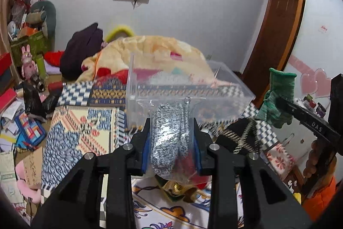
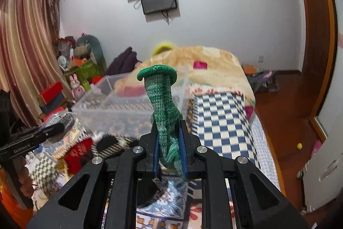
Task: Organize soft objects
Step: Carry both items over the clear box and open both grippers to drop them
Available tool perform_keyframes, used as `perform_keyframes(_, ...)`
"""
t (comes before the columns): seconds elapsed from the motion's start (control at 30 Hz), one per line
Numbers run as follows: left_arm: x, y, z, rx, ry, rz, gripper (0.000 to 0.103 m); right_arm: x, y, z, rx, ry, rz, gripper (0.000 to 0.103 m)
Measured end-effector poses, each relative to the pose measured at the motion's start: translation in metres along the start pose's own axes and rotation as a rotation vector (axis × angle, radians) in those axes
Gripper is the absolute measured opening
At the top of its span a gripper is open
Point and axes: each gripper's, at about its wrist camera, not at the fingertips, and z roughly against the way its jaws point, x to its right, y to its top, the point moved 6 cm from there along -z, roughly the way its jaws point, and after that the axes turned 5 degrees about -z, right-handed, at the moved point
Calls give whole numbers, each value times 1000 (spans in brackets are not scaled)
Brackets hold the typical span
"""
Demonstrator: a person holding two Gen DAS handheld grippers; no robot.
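My left gripper (image 1: 171, 121) is shut on a grey speckled sock in a clear plastic bag (image 1: 166, 143), held above the bed just before a clear plastic box (image 1: 225, 87). My right gripper (image 2: 169, 123) is shut on a green knitted glove (image 2: 163, 100), cuff up, held above the bed near the box (image 2: 103, 106). The right gripper with the glove (image 1: 278, 100) shows at the right of the left wrist view. The left gripper with the bagged sock (image 2: 62, 119) shows at the left of the right wrist view.
A black and white scarf (image 1: 238, 136) and red cloth (image 2: 77, 153) lie on the patterned bedspread (image 1: 70, 128). A beige quilt (image 2: 214, 65) is heaped behind the box. Clutter and a pink rabbit toy (image 1: 29, 63) stand at the left. Wooden floor (image 2: 285, 121) lies right of the bed.
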Motion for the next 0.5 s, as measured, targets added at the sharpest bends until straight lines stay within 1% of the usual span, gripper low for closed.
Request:
perform_keyframes(0.23, 8, 38, 12, 89, 1, -39, 32, -20, 18, 0, 58, 45, 34, 14)
perform_keyframes(0.37, 9, 53, 7, 112, 2, -47, 32, -30, 28, -9, 80, 67, 49, 14)
perform_keyframes(0.5, 8, 66, -7, 112, 6, -39, 32, -40, 35, -21, 92, 85, 53, 14)
